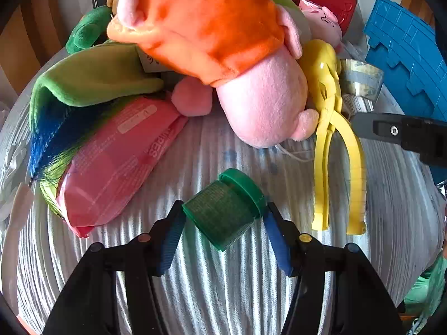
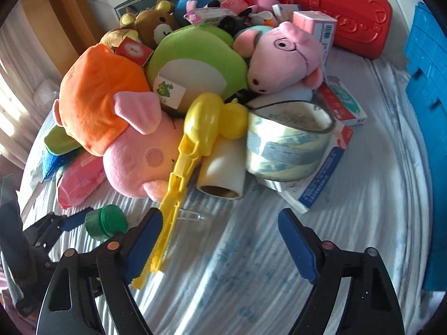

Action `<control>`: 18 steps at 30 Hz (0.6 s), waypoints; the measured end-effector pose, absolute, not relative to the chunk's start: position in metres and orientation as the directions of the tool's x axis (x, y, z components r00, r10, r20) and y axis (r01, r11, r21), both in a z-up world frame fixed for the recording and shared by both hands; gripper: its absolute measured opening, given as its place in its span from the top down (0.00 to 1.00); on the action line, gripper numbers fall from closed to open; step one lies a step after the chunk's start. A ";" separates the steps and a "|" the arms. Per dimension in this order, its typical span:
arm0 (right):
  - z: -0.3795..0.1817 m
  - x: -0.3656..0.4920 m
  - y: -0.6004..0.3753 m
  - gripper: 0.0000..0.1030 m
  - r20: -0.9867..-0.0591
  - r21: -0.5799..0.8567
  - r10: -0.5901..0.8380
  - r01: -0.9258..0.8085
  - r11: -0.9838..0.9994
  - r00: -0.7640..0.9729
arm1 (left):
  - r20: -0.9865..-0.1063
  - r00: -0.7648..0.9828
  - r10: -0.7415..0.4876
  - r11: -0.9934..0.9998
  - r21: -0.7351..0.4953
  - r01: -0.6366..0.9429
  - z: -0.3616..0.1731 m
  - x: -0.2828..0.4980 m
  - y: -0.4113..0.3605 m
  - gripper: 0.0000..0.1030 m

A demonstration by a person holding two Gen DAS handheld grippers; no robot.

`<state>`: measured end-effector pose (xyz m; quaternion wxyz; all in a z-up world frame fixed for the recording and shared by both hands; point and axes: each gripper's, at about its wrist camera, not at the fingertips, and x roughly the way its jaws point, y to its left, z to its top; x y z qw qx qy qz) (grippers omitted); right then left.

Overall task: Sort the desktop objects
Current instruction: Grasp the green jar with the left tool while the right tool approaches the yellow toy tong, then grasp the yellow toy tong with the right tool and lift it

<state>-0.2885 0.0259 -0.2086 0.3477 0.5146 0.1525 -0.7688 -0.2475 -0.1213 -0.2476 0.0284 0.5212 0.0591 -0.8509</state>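
Note:
My left gripper [image 1: 225,209] is shut on a small green jar [image 1: 226,212] with a green lid, holding it tilted just above the striped cloth; the jar also shows in the right wrist view [image 2: 104,222]. My right gripper [image 2: 219,216] is open and empty above the cloth, in front of a roll of clear tape [image 2: 287,142] and a paper roll [image 2: 220,173]. A yellow plastic scoop tong [image 2: 178,173] lies by its left finger, and also shows in the left wrist view [image 1: 332,139]. A pink pig plush in an orange top [image 1: 223,55] lies behind the jar.
A pink wipes pack [image 1: 117,162] and a green plush [image 1: 92,81] lie at left. A red case [image 2: 338,8], small boxes [image 2: 343,103], more plush toys [image 2: 195,64] and a blue plastic crate [image 2: 427,111] crowd the back and right.

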 end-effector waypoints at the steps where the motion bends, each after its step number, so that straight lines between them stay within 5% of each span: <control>1: -0.211 -0.288 0.022 0.25 -0.898 0.132 -0.382 0.694 -0.708 -0.218 | -0.890 -0.456 0.012 -0.992 -0.066 0.103 -0.248 -0.247 -0.121 0.45; 5: -0.211 -0.287 0.011 0.29 -0.890 0.154 -0.406 0.701 -0.697 -0.208 | -0.887 -0.461 0.009 -0.993 -0.063 0.101 -0.248 -0.246 -0.121 0.45; 9: -0.209 -0.282 0.003 0.54 -0.889 0.165 -0.416 0.710 -0.684 -0.194 | -0.882 -0.470 -0.022 -0.988 -0.053 0.146 -0.246 -0.253 -0.131 0.45; 18: -0.236 -0.294 -0.008 0.56 -0.910 0.188 -0.386 0.684 -0.705 -0.149 | -0.839 -0.544 -0.023 -0.981 -0.086 0.175 -0.218 -0.272 -0.136 0.45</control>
